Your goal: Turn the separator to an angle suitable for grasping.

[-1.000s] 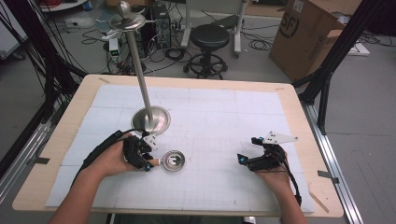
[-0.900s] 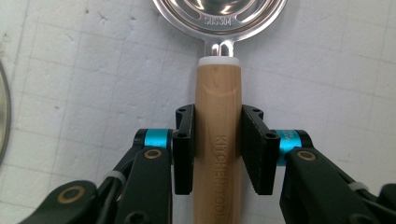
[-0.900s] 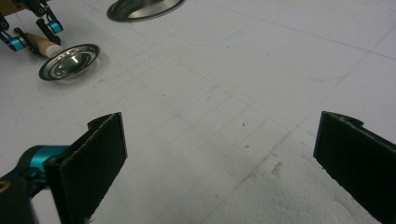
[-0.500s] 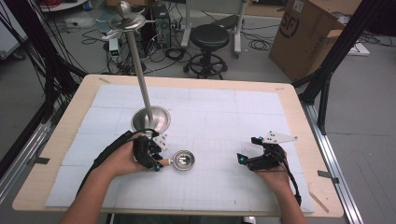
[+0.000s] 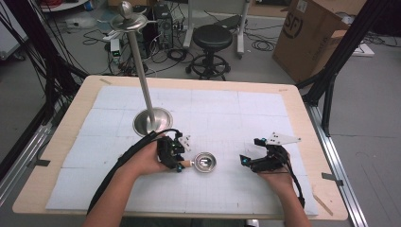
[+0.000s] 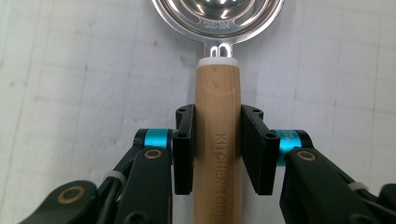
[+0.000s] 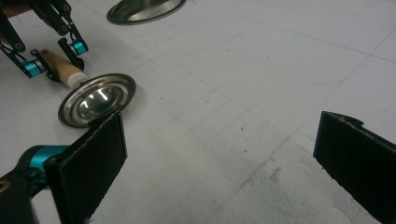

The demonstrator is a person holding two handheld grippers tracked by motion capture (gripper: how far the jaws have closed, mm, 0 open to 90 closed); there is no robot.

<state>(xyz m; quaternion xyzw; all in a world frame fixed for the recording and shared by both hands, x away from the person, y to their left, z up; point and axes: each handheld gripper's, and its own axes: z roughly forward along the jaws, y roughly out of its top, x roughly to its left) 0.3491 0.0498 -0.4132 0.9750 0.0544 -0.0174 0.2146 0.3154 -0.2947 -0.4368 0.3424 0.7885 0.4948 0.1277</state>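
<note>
- Gripping the wooden handle (image 6: 217, 140) of a steel ladle (image 5: 205, 162), the left gripper (image 5: 176, 159) is clamping it.
- Sitting released, jaws spread, the right gripper (image 5: 250, 161) is facing that ladle's bowl.

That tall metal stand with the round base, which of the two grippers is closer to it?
Left. The left gripper sits just in front of the stand's round base, clamped on a wooden handle. The right gripper is open, far off to the side.

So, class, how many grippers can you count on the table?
2. The left gripper holds the ladle by its wooden handle near the stand's base; the right gripper rests at the right, jaws open.
</note>
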